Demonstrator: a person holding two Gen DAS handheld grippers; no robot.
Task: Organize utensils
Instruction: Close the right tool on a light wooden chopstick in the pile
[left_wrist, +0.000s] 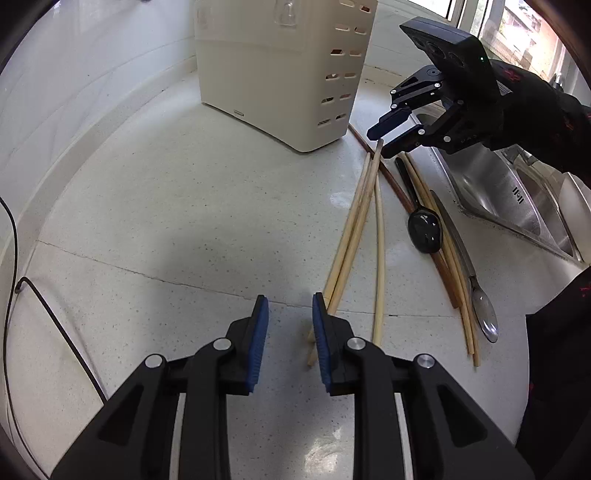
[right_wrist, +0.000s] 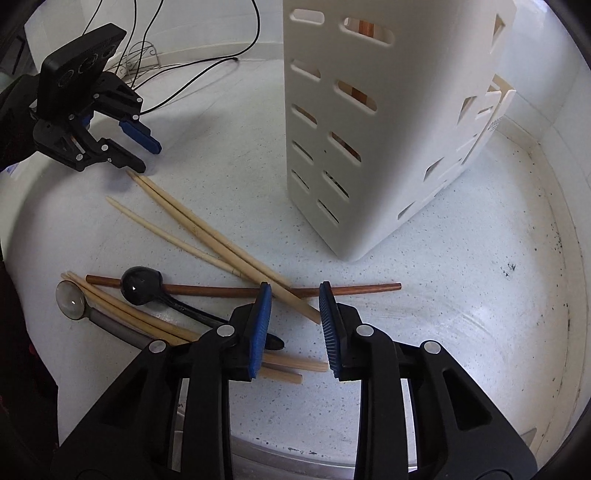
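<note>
Counter (left_wrist: 166, 206): pale speckled stone surface, bears all items
Sink (left_wrist: 491, 184): stainless steel, set in the counter on the far side of the utensils, seen from the left wrist
Utensil caddy (right_wrist: 388, 122): cream plastic, slotted walls, upright on the counter, apart from the loose utensils; brown handles visible through its slots
Left gripper (left_wrist: 286, 336): blue pads partly apart, nothing pressed between them; tips of the pale chopsticks lie just at its right pad
Right gripper (right_wrist: 295, 317): pads partly apart over the thick ends of two pale chopsticks, no contact evident
Pale chopsticks (right_wrist: 207, 236): fanned loose on the counter
Brown chopstick (right_wrist: 362, 288): lies across under the pale pair
Black spoon (right_wrist: 140, 285): bowl resting on the brown chopstick
Metal spoon (right_wrist: 72, 299): beside further pale chopsticks
</note>
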